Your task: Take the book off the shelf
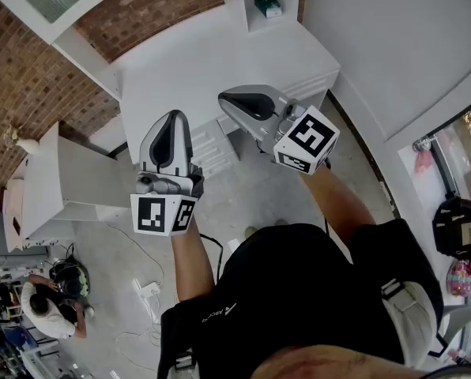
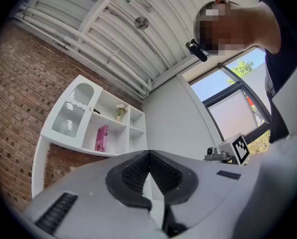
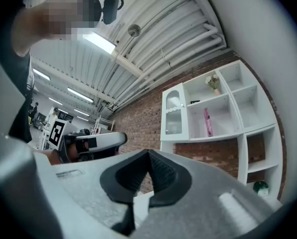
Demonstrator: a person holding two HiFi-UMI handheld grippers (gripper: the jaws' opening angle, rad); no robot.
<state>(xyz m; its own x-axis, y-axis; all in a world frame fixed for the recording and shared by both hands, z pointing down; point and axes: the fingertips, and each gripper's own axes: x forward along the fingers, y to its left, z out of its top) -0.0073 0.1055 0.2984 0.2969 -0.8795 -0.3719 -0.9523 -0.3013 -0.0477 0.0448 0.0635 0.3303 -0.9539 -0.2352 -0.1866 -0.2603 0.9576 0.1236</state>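
We've got the left gripper [image 2: 149, 154] and right gripper [image 3: 148, 153] raised side by side. Jaws pressed together on both, nothing between them. Well beyond them: white shelf unit [image 3: 208, 139] on brick wall [image 3: 138, 118]. Pink book [image 3: 207, 122] stands upright in the middle compartment, right of the glass door [image 3: 173, 116], below the flower vase [image 3: 215, 83].

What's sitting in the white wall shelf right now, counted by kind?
Upright pink book: 1
Small vase of pale flowers: 1
Round green object, lower compartment: 1
Small dark item, kind unclear: 1
Total: 4
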